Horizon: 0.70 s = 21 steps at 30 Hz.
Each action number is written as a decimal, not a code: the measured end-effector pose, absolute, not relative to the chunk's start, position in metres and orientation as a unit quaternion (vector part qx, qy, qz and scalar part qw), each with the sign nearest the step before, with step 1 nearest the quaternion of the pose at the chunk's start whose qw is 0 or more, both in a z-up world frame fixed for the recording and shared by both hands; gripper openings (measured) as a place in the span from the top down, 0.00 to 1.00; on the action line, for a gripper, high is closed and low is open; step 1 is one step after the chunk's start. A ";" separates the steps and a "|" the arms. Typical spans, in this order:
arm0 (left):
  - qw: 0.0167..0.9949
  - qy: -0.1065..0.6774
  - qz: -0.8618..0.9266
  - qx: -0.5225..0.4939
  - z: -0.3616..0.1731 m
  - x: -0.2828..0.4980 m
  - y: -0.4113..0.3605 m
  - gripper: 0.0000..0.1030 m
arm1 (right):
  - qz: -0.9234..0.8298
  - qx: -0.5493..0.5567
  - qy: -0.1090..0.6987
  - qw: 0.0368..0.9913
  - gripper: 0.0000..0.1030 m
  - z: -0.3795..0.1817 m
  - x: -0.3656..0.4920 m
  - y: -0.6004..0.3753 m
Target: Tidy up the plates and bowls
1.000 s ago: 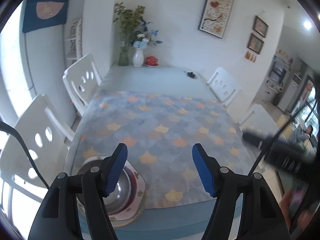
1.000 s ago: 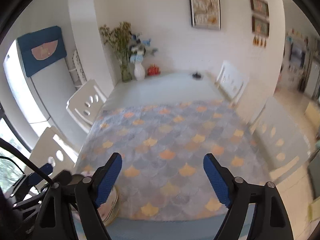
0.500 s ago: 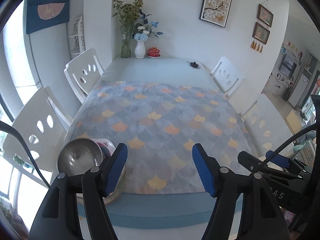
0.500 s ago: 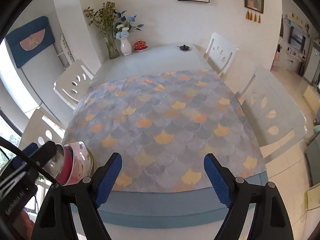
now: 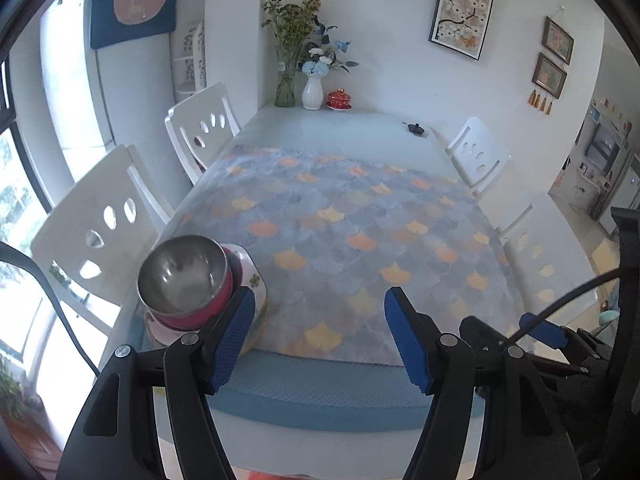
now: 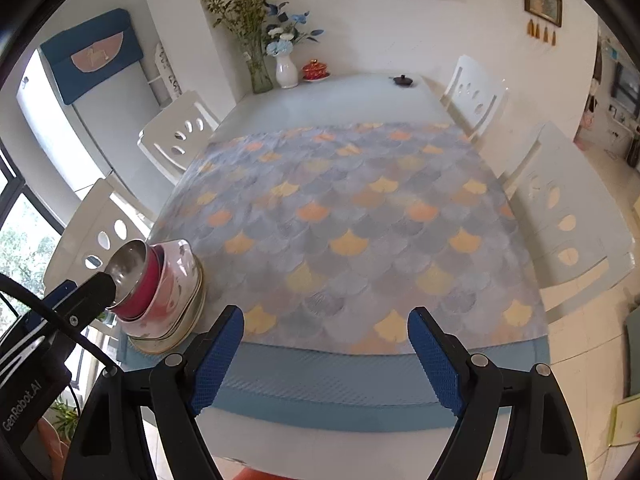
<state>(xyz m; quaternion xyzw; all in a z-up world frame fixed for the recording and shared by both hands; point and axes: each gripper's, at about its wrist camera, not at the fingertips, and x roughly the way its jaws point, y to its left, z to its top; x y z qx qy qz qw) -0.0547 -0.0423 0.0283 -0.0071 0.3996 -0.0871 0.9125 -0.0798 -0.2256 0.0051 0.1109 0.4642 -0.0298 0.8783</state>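
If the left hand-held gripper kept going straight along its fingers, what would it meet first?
Most likely the patterned tablecloth near the table's front edge: the left hand-held gripper stands open with only cloth between its fingers. The stack of bowls sits off to the side, so it would probably be missed, though depth is uncertain.

A home dining room: clothed table [image 5: 360,248], white chairs [image 5: 204,128], flower vases [image 5: 312,94], framed pictures [image 5: 466,4]

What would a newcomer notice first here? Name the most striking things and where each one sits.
First, the stack of bowls at the table's near left corner: a steel bowl nested on top of pink and white ones over plates. Next, the scale-patterned tablecloth across the table's middle. At the far end stand a flower vase and a red lidded cup.
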 end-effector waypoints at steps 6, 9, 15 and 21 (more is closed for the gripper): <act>0.908 0.403 -0.113 -0.001 0.025 -0.032 -0.045 0.36 | -0.047 0.116 0.454 0.882 0.20 0.008 -0.069 -0.223; 0.902 0.411 -0.130 -0.006 0.024 -0.017 -0.043 0.32 | -0.059 0.117 0.450 0.883 0.20 0.012 -0.060 -0.221; 0.899 0.412 -0.146 -0.005 0.020 0.004 -0.039 0.32 | -0.079 0.116 0.455 0.879 0.20 0.010 -0.043 -0.212; 0.888 0.430 -0.160 -0.018 0.010 0.023 -0.031 0.32 | -0.090 0.110 0.467 0.873 0.20 0.005 -0.030 -0.200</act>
